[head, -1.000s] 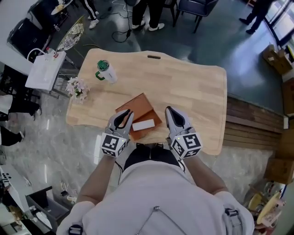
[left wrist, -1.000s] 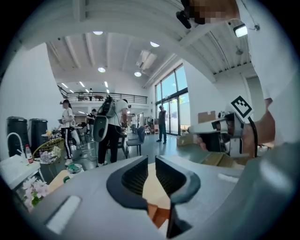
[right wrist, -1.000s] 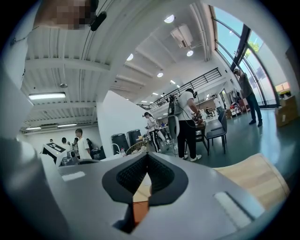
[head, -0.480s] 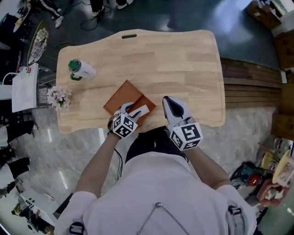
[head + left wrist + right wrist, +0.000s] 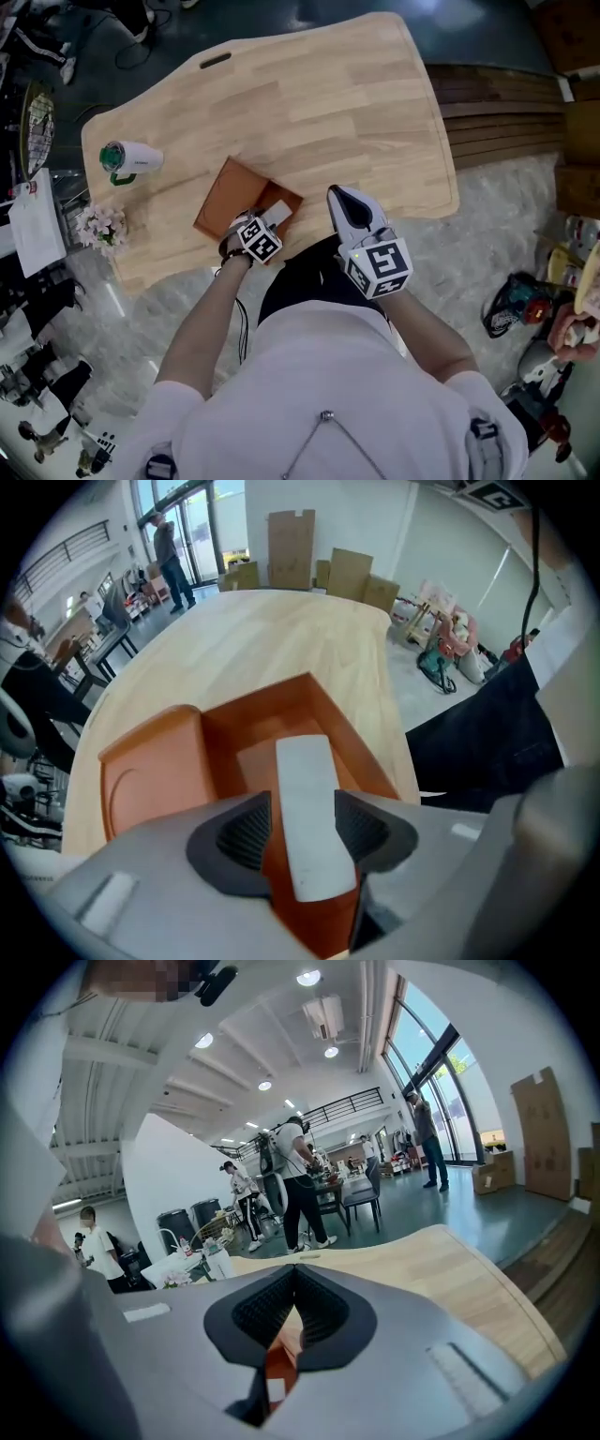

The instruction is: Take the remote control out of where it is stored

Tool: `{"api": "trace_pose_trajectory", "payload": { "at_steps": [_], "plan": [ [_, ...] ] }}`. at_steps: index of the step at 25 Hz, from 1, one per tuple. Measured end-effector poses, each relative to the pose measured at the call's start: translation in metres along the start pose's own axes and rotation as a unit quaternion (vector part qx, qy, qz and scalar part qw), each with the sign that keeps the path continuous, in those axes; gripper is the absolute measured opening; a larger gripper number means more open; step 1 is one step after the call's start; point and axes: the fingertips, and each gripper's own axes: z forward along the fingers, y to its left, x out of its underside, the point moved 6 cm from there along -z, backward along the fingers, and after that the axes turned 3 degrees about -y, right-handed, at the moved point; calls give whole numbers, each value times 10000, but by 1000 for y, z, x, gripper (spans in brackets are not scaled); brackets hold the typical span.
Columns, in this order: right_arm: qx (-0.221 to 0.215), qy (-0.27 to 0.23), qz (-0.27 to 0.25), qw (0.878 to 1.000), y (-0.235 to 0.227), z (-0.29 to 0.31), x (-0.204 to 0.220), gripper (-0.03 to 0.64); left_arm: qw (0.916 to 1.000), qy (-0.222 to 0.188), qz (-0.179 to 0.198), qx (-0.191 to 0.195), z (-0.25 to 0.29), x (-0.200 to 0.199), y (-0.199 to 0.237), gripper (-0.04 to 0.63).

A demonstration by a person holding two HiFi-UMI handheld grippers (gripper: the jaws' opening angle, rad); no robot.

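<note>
The remote control (image 5: 302, 761), white and flat, lay in the deep right compartment of the orange tray (image 5: 155, 780), w/ its length pointing away from the person. Its near end came up between the jaws of the left gripper (image 5: 302, 803). The jaws stood narrow and closed in on it, 1 dark ribbed pad (image 5: 248, 832) at each long side. The remote was not lifted out; its far part rested on the compartment floor. The tray's left compartment was shallow, w/ a curved line in it.

In the head view the remote (image 5: 277, 214) showed as a small white strip at the tray's (image 5: 225, 192) near-right corner. The left gripper (image 5: 267, 223) was directly over it, and its marker cube covered most of the jaws. The tray sat near the front edge of the wooden table (image 5: 328, 103).

The right gripper (image 5: 337, 195) hung beside the tray on its right, apart from it, over the table's front edge. In its own view the right gripper (image 5: 292, 1274) had its jaws together at the tips, w/ nothing held.

Further left on the table lay 1 white bottle (image 5: 131, 159) w/ a green cap, on its side. A small bunch of flowers (image 5: 98, 228) was at the table's left edge.
</note>
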Motion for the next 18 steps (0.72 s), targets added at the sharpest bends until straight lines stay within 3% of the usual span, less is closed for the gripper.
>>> {"api": "trace_pose_trajectory", "payload": {
  "at_steps": [5,13,18],
  "plan": [
    [222,48,73,9997,-6,-5,8,26,9993,349,-81,126,17,-2,-8,244],
    [349,110,45,9993,-7,-17,13,26,9973,622,-355,-154,26,0,-7,279],
    [356,170,59,9992,-10,-15,15,26,9964,804,-155,-211,36,-2,-6,273]
  ]
}}
